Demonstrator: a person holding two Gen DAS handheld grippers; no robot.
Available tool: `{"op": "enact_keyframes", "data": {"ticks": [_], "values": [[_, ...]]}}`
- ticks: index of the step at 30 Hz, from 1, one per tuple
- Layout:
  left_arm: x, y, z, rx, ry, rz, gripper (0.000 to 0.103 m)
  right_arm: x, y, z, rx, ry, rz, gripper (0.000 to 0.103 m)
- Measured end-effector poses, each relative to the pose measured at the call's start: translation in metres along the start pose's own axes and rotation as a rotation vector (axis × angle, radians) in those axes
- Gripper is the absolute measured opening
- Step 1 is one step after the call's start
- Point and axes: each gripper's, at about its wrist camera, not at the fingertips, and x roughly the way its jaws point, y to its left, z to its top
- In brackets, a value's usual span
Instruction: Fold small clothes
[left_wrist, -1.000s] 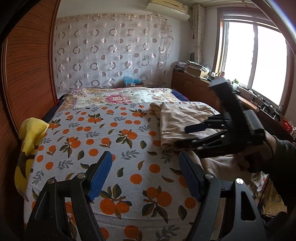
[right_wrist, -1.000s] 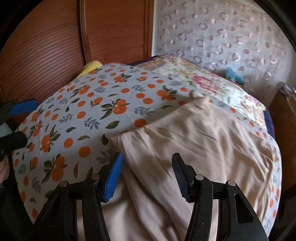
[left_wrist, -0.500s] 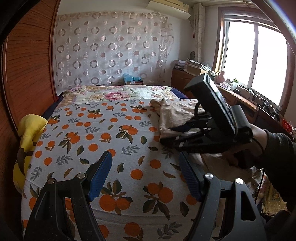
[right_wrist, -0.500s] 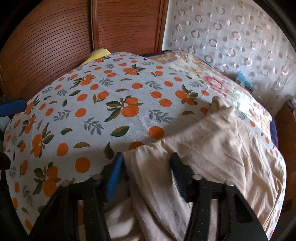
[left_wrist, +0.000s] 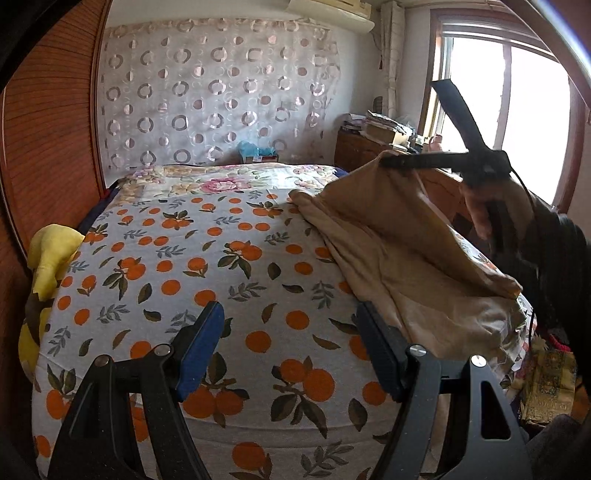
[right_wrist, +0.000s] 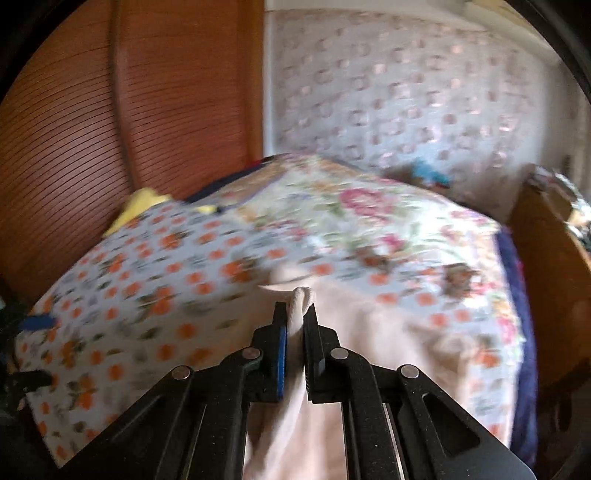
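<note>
**Right tongs pinch beige cloth, left tongs gape over the bed**

The right tongs (right_wrist: 295, 332) are closed almost fully, with a fold of the beige garment (right_wrist: 388, 369) squeezed between the blue pad and the black one; a rounded lump of cloth pokes out past the tips. Seen from the left wrist, the same right tongs (left_wrist: 391, 160) hold a corner of the beige garment (left_wrist: 388, 236) raised above the bed, and the cloth slopes from that corner down to the bedspread. The hand (left_wrist: 480, 206) gripping the handle is partly covered by a dark sleeve, and the tips themselves are buried in fabric in that view.

The left tongs (left_wrist: 291, 347) are spread wide and hold nothing, poised over the orange-print bedspread (left_wrist: 221, 266) near the foot of the bed, just left of the garment's lower edge.

The right wrist view is smeared by motion blur, so the print on the bedspread and the far floral quilt (right_wrist: 369, 214) is hard to make out. A yellow soft item (left_wrist: 48, 254) lies at the bed's left edge against the wooden wardrobe (left_wrist: 51, 122), its lower part cut off. The clutter on the cabinet (left_wrist: 354, 147) by the window is too small to identify. No writing or label can be read anywhere.
</note>
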Motion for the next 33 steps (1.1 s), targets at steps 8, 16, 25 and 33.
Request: {"op": "enact_keyframes", "data": {"ticks": [8, 16, 25, 33], "values": [[0.005, -0.003, -0.004, 0.006, 0.018, -0.014, 0.075, 0.025, -0.069, -0.007, 0.072, 0.091, -0.226, 0.007], [0.008, -0.011, -0.007, 0.024, 0.038, -0.025, 0.075, 0.061, -0.076, -0.018, 0.143, 0.215, -0.302, 0.028], [0.01, -0.025, -0.005, 0.042, 0.041, -0.054, 0.075, -0.009, -0.058, -0.041, 0.098, 0.144, -0.257, 0.044], [0.015, -0.048, -0.004, 0.081, 0.052, -0.103, 0.075, -0.082, -0.013, -0.121, 0.121, 0.122, -0.17, 0.044]]}}
